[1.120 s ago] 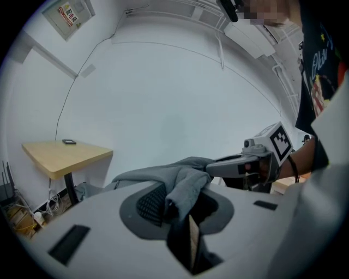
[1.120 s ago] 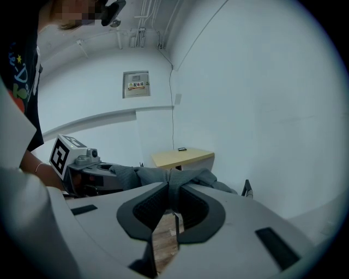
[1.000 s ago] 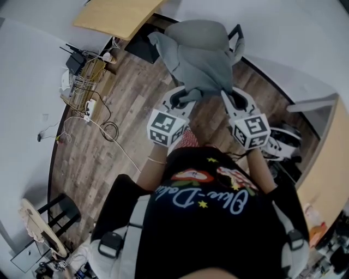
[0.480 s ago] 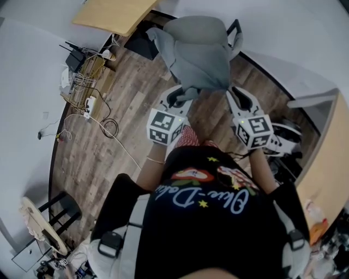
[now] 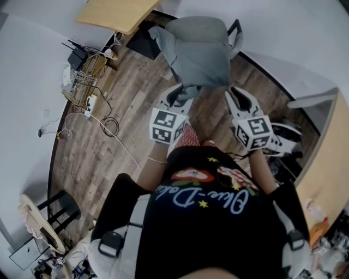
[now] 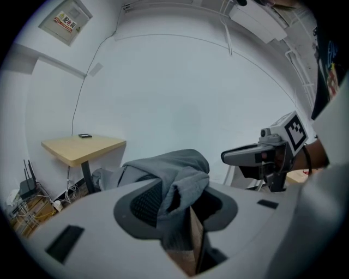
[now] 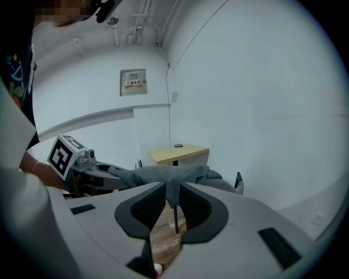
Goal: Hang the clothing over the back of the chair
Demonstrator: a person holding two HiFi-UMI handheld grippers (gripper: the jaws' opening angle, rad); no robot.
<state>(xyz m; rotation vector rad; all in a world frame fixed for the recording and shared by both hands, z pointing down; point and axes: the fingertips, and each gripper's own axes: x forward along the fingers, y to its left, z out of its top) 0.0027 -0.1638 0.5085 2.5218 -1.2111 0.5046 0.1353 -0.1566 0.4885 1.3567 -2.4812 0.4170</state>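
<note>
A grey garment (image 5: 199,54) lies draped over the chair (image 5: 235,30) at the top of the head view, its near edge reaching both grippers. My left gripper (image 5: 180,96) holds its jaws apart; they have just been opening. A fold of the grey garment (image 6: 163,166) still lies loose between them, resting on one pad. My right gripper (image 5: 234,95) is shut on the garment's other corner. In the right gripper view the right gripper (image 7: 172,199) has its pads close together with the garment (image 7: 173,188) pinched between them.
A light wooden desk (image 5: 117,13) stands beyond the chair, against the white wall. Cables, a power strip (image 5: 90,103) and a router (image 5: 76,57) lie on the wood floor at the left. A stool (image 5: 54,212) stands at the lower left, and another wooden surface (image 5: 327,169) at the right.
Both grippers have shifted a little toward the chair with the garment's edge. The left gripper's jaws have spread apart around the cloth; the right stays closed on it.
</note>
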